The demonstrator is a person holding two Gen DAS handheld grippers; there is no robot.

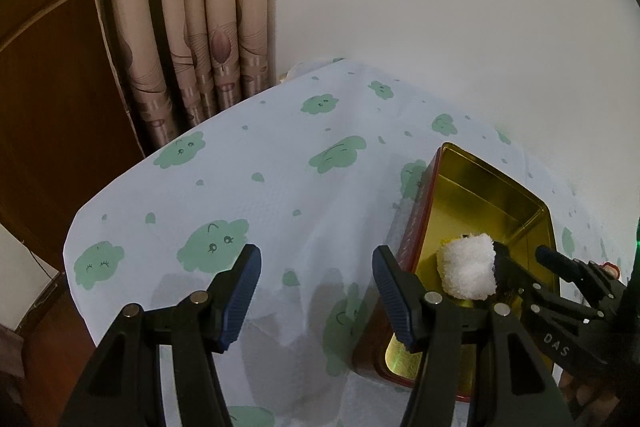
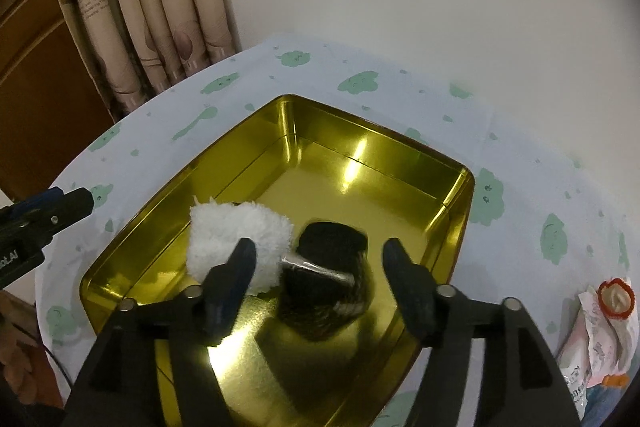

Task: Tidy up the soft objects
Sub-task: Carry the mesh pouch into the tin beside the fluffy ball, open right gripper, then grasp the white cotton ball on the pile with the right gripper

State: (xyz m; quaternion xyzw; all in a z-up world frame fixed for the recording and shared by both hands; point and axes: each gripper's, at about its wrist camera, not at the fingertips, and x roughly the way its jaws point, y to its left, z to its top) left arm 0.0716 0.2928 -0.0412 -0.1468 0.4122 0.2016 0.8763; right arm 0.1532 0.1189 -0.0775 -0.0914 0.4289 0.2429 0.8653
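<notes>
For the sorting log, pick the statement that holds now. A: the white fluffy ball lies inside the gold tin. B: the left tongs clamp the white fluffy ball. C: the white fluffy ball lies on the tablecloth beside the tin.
A: the white fluffy ball rests on the floor of the gold tin, next to a dark furry item; the right tongs are open above them.

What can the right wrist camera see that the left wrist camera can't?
Only the right wrist view shows the dark striped soft item lying in the tin, plus a plastic packet at the table's right edge. Only the left wrist view shows the tin's red outer wall. Both show the gold tin, the white fluffy soft item inside it, the cloud-print tablecloth, the curtain, and both open grippers: left gripper, right gripper.
</notes>
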